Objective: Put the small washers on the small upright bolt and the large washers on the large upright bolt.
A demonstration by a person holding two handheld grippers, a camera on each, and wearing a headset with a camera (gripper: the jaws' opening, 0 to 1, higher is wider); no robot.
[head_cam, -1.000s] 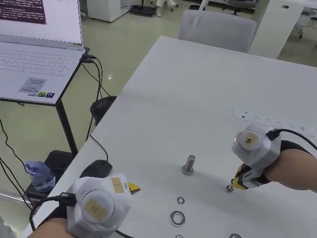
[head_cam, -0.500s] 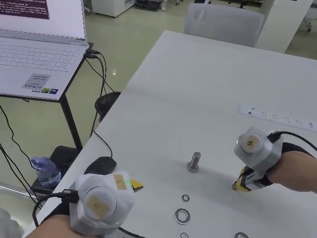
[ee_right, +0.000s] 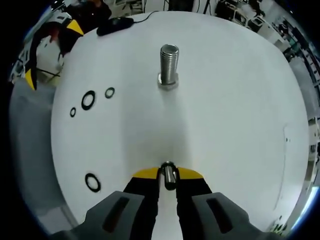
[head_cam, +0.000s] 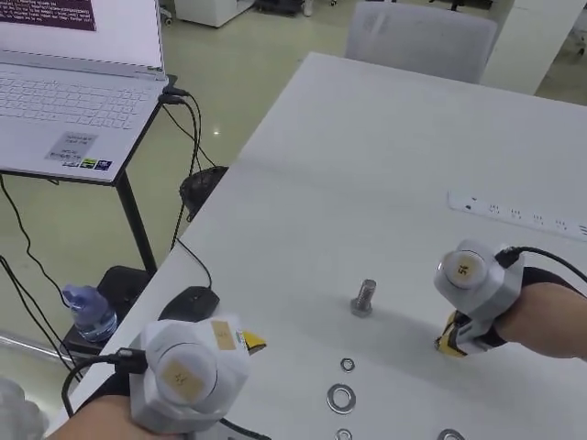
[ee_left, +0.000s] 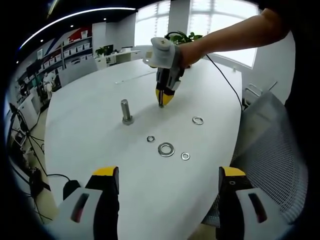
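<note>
The white surface [head_cam: 367, 165] carries all the parts. The left tool [ee_left: 169, 172] hovers at its near edge, jaws spread wide with nothing between them. The right tool [head_cam: 448, 343] points down at the surface, jaws closed on the small bolt [ee_right: 169, 175], which stands upright. The large bolt [ee_right: 169, 65] stands upright, well apart from it. Two large washers [ee_right: 88, 100] lie flat on the surface, one near the right tool. Two small washers [ee_right: 109, 92] lie beside the other.

Bright, even indoor light, soft faint shadows, sharp focus, edges bowed (gripper views)
</note>
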